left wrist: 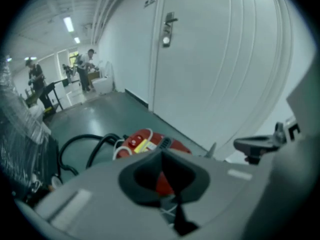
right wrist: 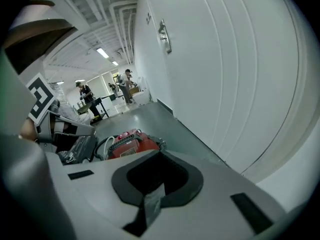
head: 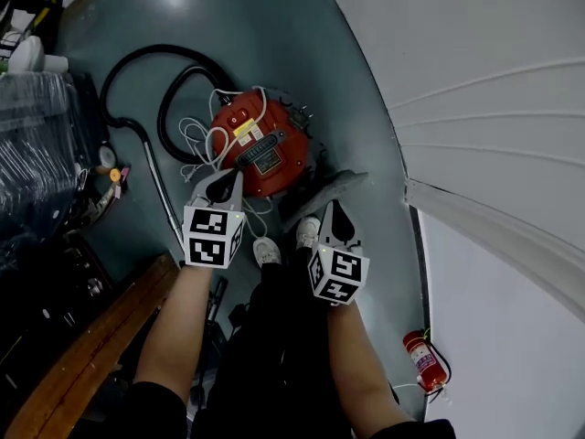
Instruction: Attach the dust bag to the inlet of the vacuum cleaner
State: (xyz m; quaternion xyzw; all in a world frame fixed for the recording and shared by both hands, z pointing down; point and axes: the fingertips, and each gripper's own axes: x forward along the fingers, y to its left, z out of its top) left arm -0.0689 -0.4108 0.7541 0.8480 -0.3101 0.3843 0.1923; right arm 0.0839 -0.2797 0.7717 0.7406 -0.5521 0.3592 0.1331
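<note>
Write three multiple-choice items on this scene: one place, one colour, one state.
1. The round red plastic vacuum cleaner stands: A on the grey-green floor; B on a chair; C on a shelf.
2. The long flexible hose looped beside it is: A white; B black; C yellow.
3. The left gripper is: A shut on the hose; B wide open; C shut, empty.
Key: 1 A, floor shows all round it; 2 B, a dark loop in the head view; 3 C, its jaws meet with nothing between.
</note>
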